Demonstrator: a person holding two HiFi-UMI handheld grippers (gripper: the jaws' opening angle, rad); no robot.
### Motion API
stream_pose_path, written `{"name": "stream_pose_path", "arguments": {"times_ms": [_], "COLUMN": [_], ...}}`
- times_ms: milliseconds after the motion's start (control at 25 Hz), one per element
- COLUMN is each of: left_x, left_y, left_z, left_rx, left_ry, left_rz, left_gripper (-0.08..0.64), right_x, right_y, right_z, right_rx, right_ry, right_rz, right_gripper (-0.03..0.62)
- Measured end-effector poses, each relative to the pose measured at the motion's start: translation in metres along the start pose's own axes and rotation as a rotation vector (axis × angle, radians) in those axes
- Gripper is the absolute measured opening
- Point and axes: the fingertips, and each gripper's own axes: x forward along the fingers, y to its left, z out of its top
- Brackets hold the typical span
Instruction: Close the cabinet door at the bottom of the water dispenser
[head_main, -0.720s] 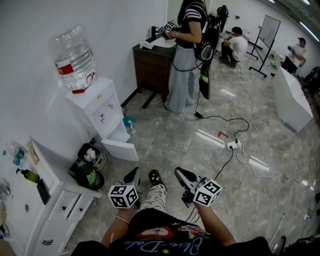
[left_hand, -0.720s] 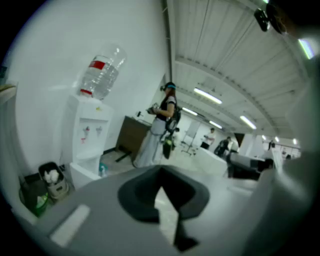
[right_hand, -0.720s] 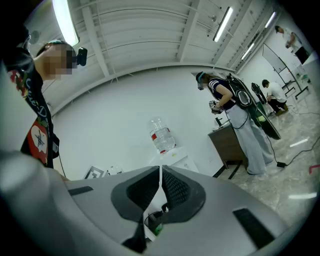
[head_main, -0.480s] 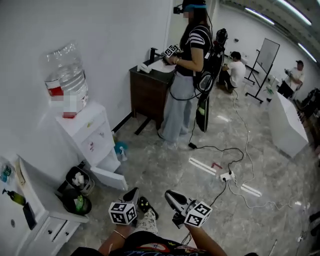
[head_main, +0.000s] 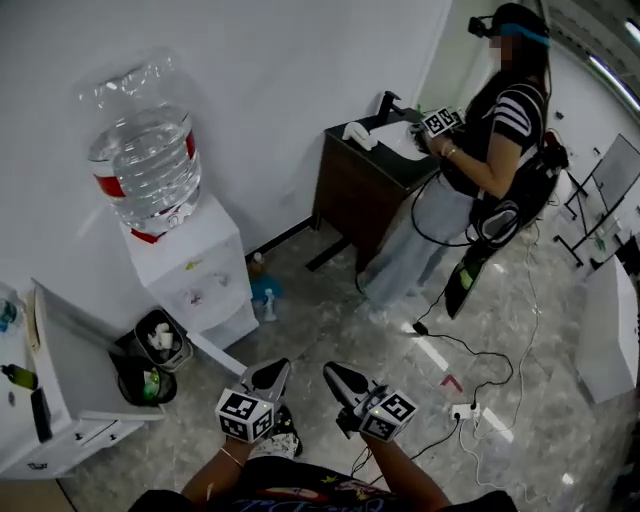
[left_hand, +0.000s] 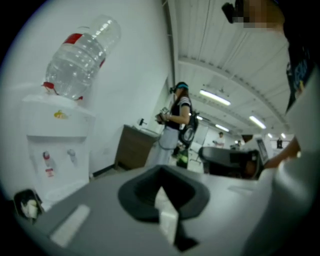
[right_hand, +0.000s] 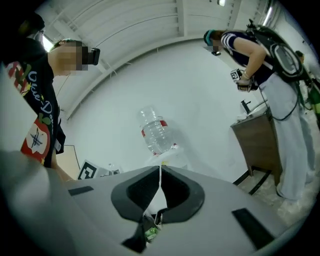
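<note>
The white water dispenser stands against the wall with a clear bottle upside down on top. Its bottom cabinet door hangs open, swung out over the floor toward me. My left gripper is shut and empty, its tip a short way right of the door's free edge. Beside it, my right gripper is also shut and empty. The left gripper view shows the dispenser at the left beyond the shut left gripper. In the right gripper view the bottle rises above the shut right gripper.
A bin with rubbish sits left of the open door, beside a white cupboard. A blue spray bottle stands on the floor by the dispenser. A person stands at a brown desk. Cables and a power strip lie at the right.
I have moved closer to the dispenser, which looms larger and higher in the head view. Both grippers stay shut and have shifted slightly left toward the open door.
</note>
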Motion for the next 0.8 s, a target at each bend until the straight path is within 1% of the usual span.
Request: {"name": "stream_pose_path", "arguments": {"times_ms": [40,160,240,320,440,600,680,800], "left_x": [0.004,0.005,0.003,0.005,0.004,-0.003,-0.003,-0.003], "left_y": [0.008,0.028,0.04,0.056,0.077,0.097,0.108,0.139], "left_z": [0.002,-0.002,-0.01,-0.021,-0.04,-0.071,-0.089,-0.127], "left_rx": [-0.019,-0.087,-0.127,-0.16,-0.209,-0.313,-0.346,-0.37], "left_ry": [-0.008,-0.025,-0.03,-0.023,-0.018,-0.058,-0.077,-0.057], "left_rz": [0.026,0.122,0.187,0.262,0.395,0.57,0.627,0.695], "left_gripper": [-0.003,-0.003,-0.003,-0.003,-0.003,-0.003,-0.003,-0.003], "right_x": [0.014,0.049,0.07,0.091,0.117,0.139,0.149,0.177], "right_y": [-0.006,-0.003,-0.008,-0.025,-0.047,-0.066,-0.077,-0.092], "right_z": [0.0,-0.008,-0.019,-0.034,-0.054,-0.088,-0.115,-0.16], "right_rx": [0.014,0.046,0.039,0.029,0.063,0.118,0.106,0.071], "right_ry": [0.019,0.1,0.163,0.226,0.3,0.399,0.459,0.505], "right_rz": [0.037,0.202,0.265,0.289,0.333,0.413,0.443,0.465], "right_gripper": [0.017,0.017,0.017,0.017,0.017,0.017,0.017,0.017]}}
